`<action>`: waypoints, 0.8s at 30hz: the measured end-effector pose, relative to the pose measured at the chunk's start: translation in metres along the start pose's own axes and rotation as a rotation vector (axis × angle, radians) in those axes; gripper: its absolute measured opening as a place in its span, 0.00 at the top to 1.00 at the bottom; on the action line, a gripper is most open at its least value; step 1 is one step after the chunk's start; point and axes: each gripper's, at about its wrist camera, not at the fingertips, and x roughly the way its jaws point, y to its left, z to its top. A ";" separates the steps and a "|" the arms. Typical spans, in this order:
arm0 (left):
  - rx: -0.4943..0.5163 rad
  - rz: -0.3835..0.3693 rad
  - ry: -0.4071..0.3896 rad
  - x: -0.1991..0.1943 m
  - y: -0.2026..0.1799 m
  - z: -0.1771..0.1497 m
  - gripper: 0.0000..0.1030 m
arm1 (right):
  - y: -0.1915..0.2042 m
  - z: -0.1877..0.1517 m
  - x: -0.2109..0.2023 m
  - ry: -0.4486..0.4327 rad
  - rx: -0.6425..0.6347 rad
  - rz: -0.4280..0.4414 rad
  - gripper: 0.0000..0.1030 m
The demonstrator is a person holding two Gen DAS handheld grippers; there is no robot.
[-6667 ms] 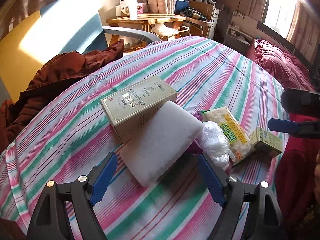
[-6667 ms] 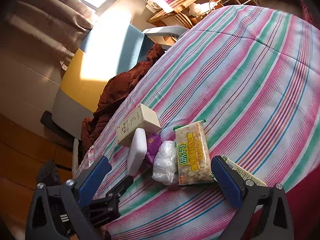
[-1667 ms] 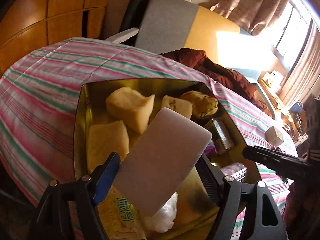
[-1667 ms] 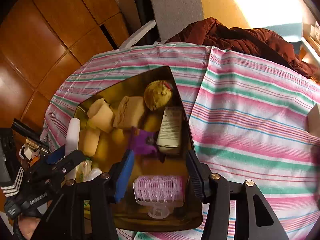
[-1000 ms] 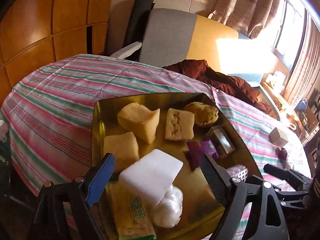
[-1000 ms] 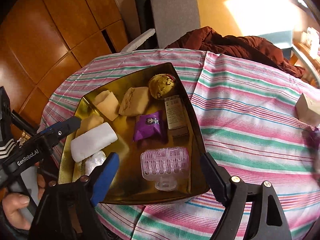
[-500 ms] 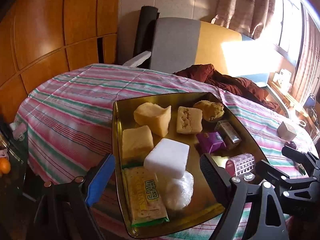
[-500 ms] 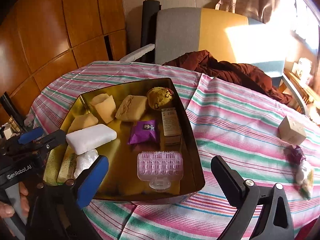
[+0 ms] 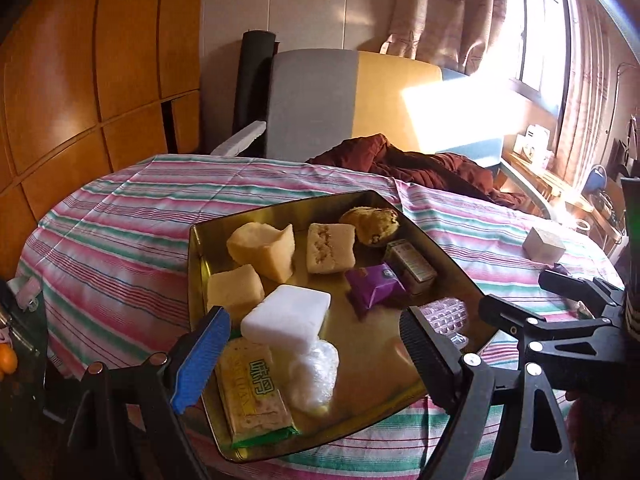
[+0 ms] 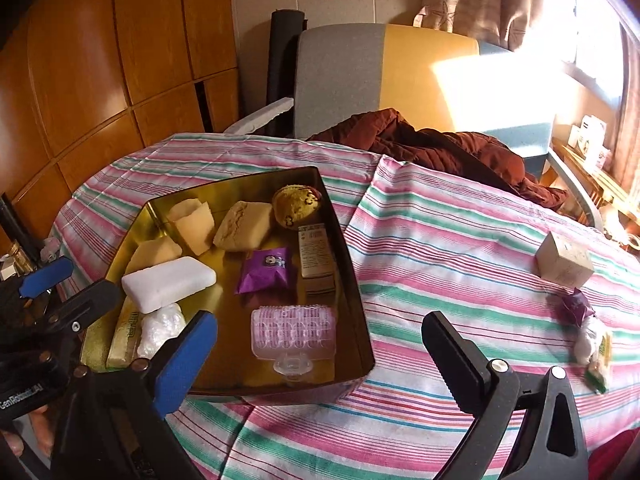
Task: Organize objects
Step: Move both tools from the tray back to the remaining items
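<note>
A gold metal tray (image 9: pixel 196 240) (image 10: pixel 352 280) sits on the striped tablecloth. In it lie a white foam block (image 9: pixel 286 316) (image 10: pixel 168 283), a cracker packet (image 9: pixel 252 392), a white plastic wad (image 9: pixel 314 376), yellow sponge pieces (image 9: pixel 262 246), a muffin (image 10: pixel 296 200), a purple packet (image 10: pixel 266 270), a small box (image 10: pixel 316 256) and a pink roller case (image 10: pixel 294 332). My left gripper (image 9: pixel 308 360) is open and empty just in front of the tray. My right gripper (image 10: pixel 320 360) is open and empty at the tray's near right corner.
A beige box (image 10: pixel 564 264), a purple wrapper (image 10: pixel 578 306) and a small snack packet (image 10: pixel 596 348) lie on the cloth (image 10: pixel 440 260) to the right. A brown jacket (image 10: pixel 440 152) lies on a grey and yellow chair (image 10: pixel 340 80) behind the table.
My left gripper carried the white foam block to the tray, let it go on top of the cracker packet and wad, then drew back. Both grippers have pulled away from the tray.
</note>
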 end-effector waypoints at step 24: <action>0.104 -0.216 0.064 0.010 -0.059 -0.002 0.15 | -0.194 -0.023 -0.013 0.110 0.261 -0.232 0.00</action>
